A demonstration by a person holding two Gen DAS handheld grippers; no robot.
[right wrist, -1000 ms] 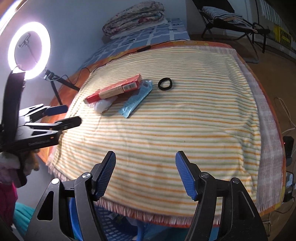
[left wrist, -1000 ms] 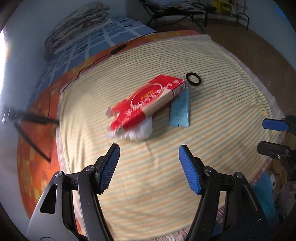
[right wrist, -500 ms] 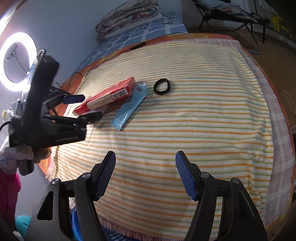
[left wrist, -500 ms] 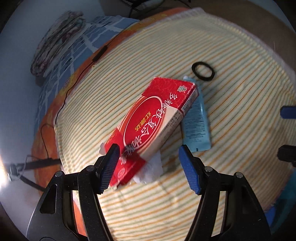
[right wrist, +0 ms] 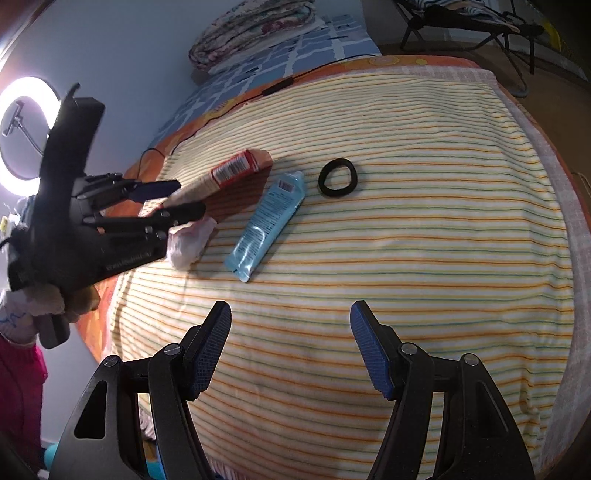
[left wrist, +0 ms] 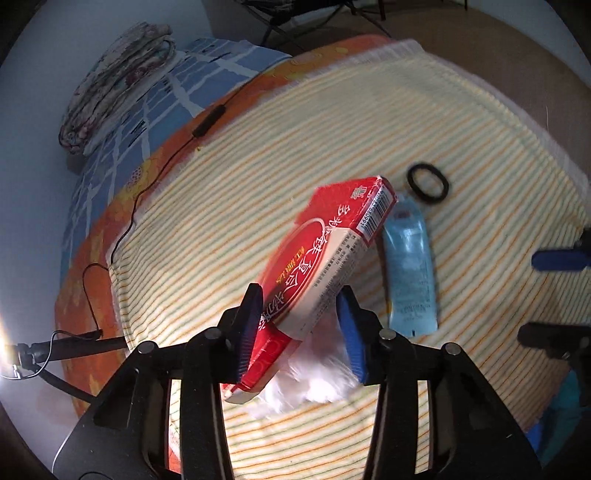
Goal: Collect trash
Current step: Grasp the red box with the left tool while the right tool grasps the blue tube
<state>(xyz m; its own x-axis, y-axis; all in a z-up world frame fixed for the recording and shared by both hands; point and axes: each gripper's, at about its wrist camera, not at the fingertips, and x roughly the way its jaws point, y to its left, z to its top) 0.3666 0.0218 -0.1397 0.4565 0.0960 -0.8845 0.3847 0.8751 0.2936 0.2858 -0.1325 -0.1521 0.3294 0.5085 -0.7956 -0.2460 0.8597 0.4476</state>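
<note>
A red carton box (left wrist: 325, 254) lies tilted on the striped cloth (left wrist: 461, 147), its near end between my left gripper's (left wrist: 301, 325) fingers, which have closed in around it. A crumpled white tissue (left wrist: 314, 380) lies under that end. A blue wrapper (left wrist: 408, 273) lies right of the box and a black ring (left wrist: 428, 181) beyond it. In the right wrist view the left gripper (right wrist: 173, 199) holds the box (right wrist: 225, 173) end above the tissue (right wrist: 190, 240); the wrapper (right wrist: 267, 225) and ring (right wrist: 338, 177) lie on the cloth. My right gripper (right wrist: 290, 347) is open and empty over the cloth's near part.
A black cable (left wrist: 162, 166) runs along the orange cover at the cloth's left edge. Folded blankets (right wrist: 255, 27) lie at the back. A ring light (right wrist: 22, 125) stands at the left. A folding chair (right wrist: 480, 22) stands on the floor beyond.
My left gripper has moved forward onto the red box and closed its fingers around the near end, which now sits raised. The right gripper has moved forward a little and stayed open.
</note>
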